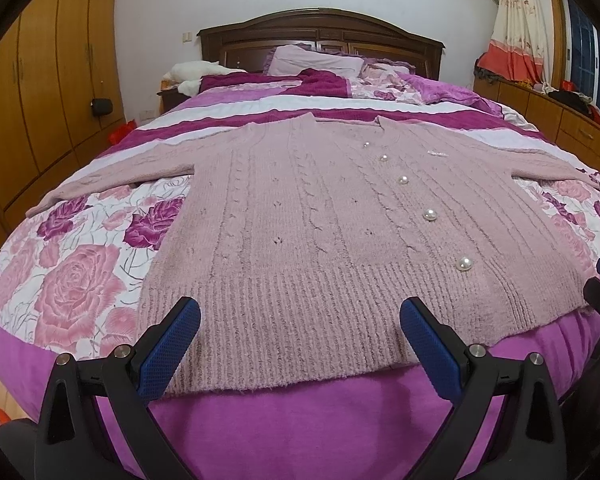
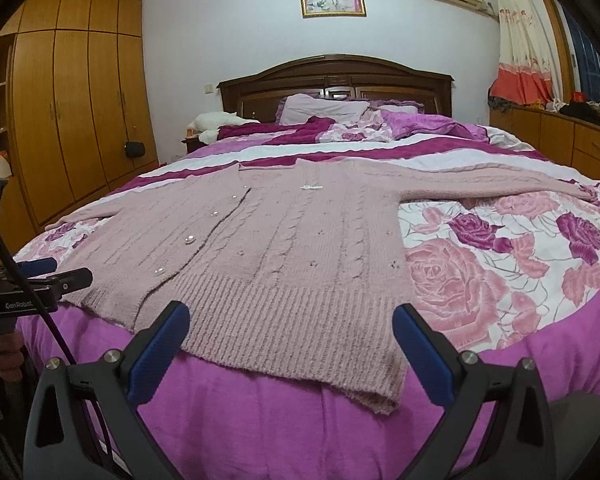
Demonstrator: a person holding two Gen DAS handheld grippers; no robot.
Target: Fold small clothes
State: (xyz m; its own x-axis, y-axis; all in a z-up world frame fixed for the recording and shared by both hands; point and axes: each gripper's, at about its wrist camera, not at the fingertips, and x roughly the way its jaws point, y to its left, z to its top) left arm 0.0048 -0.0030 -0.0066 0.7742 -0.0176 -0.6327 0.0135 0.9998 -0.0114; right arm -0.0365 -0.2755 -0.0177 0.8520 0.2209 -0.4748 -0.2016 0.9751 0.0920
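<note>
The cardigan [image 1: 300, 216] lies flat and face up on the bed [image 1: 292, 420], buttons [image 1: 430, 214] closed, sleeves spread to both sides, hem at the near edge: laid out ready for folding. The left hand-held gripper [image 1: 300, 340] and right hand-held gripper [image 2: 291, 340] hover just short of the hem, jaws spread, holding nothing.

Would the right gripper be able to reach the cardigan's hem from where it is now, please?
Probably yes: the right gripper hangs open just in front of the cardigan, whose ribbed hem lies flat at the bed's near edge between the fingers, with nothing in the way.
</note>
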